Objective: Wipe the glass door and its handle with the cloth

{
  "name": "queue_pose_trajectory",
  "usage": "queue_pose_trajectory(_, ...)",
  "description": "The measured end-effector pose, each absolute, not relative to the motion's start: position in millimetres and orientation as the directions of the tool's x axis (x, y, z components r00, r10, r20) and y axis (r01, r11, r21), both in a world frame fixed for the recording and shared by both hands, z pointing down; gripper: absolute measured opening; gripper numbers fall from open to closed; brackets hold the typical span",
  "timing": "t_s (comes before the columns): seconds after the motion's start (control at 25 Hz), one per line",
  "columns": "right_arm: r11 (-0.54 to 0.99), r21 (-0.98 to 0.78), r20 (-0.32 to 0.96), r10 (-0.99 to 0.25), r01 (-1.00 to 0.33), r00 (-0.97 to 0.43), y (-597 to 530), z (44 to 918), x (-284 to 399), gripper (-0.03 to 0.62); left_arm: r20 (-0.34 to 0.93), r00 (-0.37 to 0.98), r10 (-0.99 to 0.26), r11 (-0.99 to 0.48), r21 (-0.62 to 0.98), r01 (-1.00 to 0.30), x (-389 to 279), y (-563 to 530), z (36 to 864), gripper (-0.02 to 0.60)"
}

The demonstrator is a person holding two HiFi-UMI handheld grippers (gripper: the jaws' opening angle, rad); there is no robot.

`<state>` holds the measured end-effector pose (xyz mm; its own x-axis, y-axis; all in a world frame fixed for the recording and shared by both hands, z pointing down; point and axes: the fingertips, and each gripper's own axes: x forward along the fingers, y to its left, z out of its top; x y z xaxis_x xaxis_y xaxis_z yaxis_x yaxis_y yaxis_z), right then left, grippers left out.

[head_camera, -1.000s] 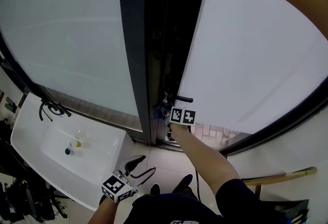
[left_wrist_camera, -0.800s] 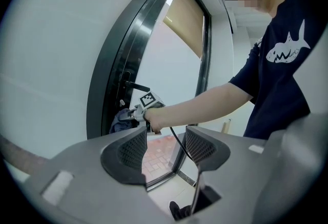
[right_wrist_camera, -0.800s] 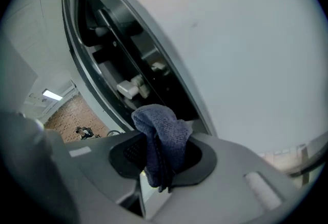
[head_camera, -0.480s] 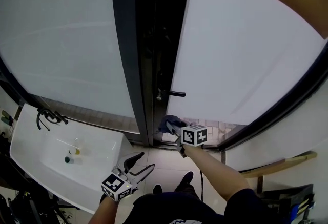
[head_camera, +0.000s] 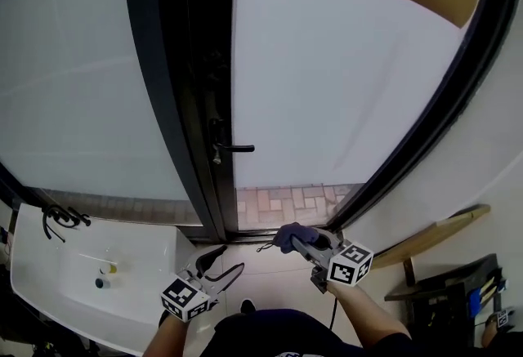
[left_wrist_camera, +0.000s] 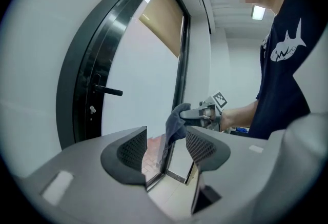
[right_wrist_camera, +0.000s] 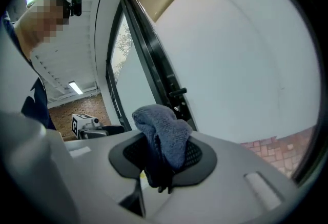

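sink [head_camera: 147, 259]: white, lower left | floor [head_camera: 253, 278]: pale tiles | ceiling: strip light [left_wrist_camera: 258, 12] lit

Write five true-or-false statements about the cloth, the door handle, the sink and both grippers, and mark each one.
1. The right gripper is shut on the cloth. True.
2. The cloth is pressed against the door handle. False: it is held clear of the handle, lower down in the head view.
3. The left gripper is clamped on a sponge. False: its jaws stand apart with nothing gripped.
4. The cloth is blue-grey. True.
5. A white sink lies left of the door. True.
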<state>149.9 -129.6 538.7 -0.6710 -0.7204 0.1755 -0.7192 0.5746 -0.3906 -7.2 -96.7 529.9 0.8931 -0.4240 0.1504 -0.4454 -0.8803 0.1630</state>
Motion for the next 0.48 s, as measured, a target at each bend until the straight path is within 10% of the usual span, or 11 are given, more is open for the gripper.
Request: queue_pose_trajectory(0.48, 0.565, -0.276, 0.160, -0.770, -0.777, -0.617, -16.4, 521.6, 231.8, 0.103, 0.159, 0.905, -0.394, -0.895, 0.156, -0.417, 63.2, -27.1, 511.0, 0.233)
